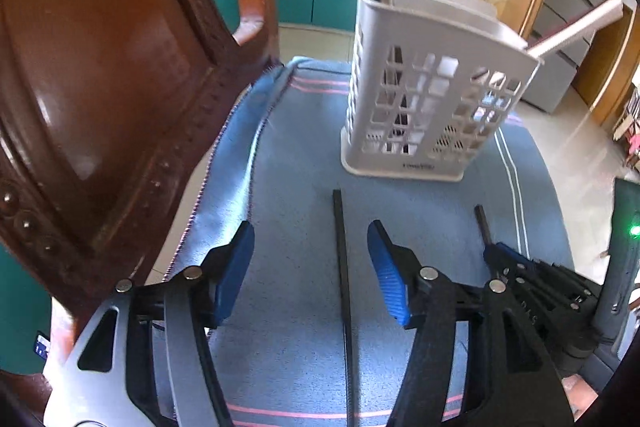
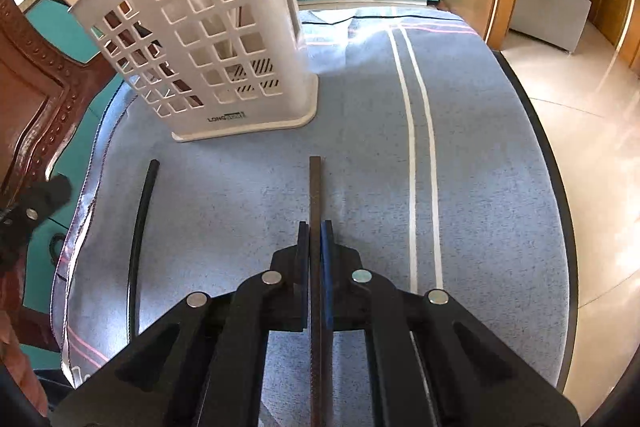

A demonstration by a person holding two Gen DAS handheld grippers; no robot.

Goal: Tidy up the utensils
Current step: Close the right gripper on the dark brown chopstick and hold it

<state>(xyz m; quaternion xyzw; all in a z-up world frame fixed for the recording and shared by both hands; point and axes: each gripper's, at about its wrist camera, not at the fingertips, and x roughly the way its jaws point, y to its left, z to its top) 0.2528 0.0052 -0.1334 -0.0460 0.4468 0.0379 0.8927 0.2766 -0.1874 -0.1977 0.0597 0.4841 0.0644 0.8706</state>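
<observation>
Lying on the cloth (image 2: 480,155): two chopsticks, brown chopstick (image 2: 315,187) clenched in right tongs (image 2: 315,239), left tongs (image 1: 310,259) released.

Two chopsticks (image 2: 138,247) on cloth (image 2: 480,187), before basket (image 2: 208,39)

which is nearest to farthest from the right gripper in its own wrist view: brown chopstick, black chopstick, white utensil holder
1. brown chopstick, clamped in the right gripper
2. black chopstick, lying to the left on the cloth
3. white utensil holder, standing upright ahead, left of centre
</observation>
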